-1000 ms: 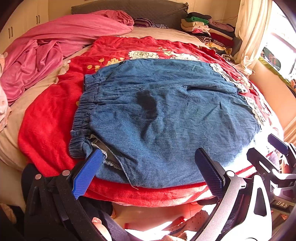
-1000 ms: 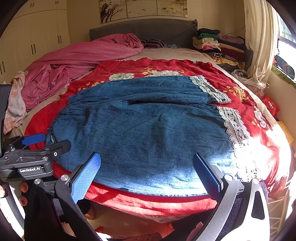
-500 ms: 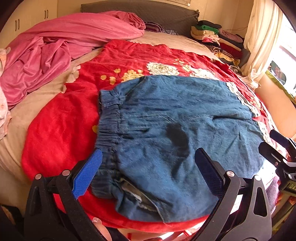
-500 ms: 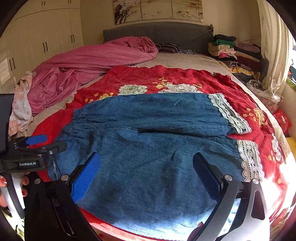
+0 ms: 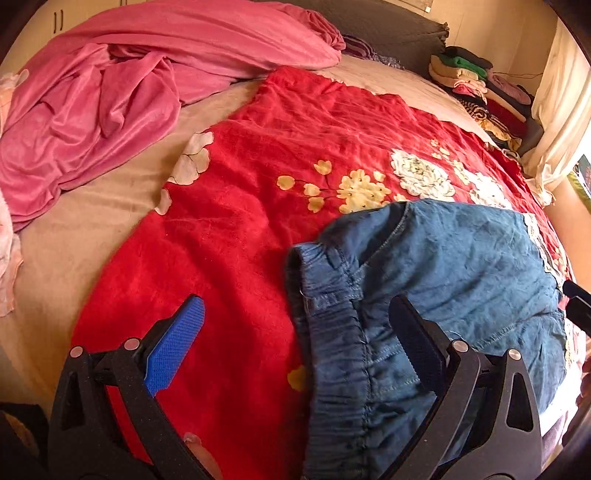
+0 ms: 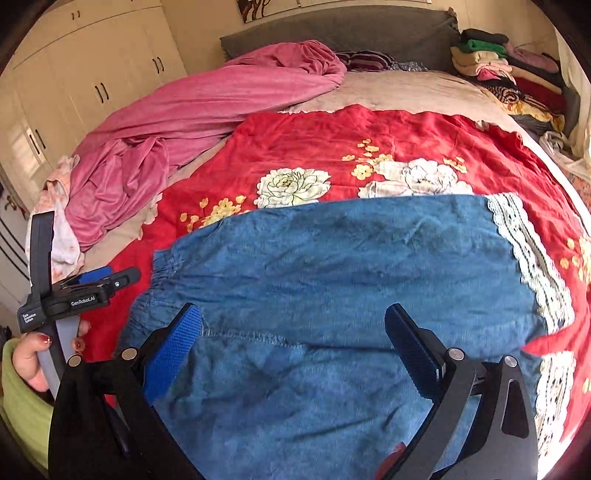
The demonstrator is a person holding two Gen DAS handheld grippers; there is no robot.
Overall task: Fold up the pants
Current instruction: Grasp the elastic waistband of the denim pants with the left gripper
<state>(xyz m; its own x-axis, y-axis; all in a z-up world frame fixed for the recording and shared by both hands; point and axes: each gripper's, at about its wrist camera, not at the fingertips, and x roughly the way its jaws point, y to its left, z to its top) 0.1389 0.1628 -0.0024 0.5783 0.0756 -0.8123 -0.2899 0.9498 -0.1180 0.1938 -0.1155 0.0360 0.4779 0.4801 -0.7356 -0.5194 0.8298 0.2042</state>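
Observation:
Blue denim pants (image 6: 332, 277) with white lace cuffs (image 6: 532, 254) lie flat on a red flowered blanket (image 6: 369, 147). In the left wrist view the elastic waistband (image 5: 332, 332) sits between the fingers' line and to the right. My left gripper (image 5: 299, 339) is open above the waistband edge and the blanket (image 5: 229, 240). It also shows in the right wrist view (image 6: 92, 284), held by a hand at the pants' left. My right gripper (image 6: 291, 343) is open and empty, low over the middle of the pants.
A crumpled pink sheet (image 6: 177, 122) lies at the bed's left and back. Folded clothes (image 6: 491, 59) are stacked at the back right by the grey headboard (image 6: 332, 33). A curtain (image 5: 561, 110) hangs on the right. Wardrobe doors (image 6: 92, 74) stand to the left.
Both grippers have moved forward over the bed and lower toward the pants. The left one has shifted left to the waistband edge. Both stay open.

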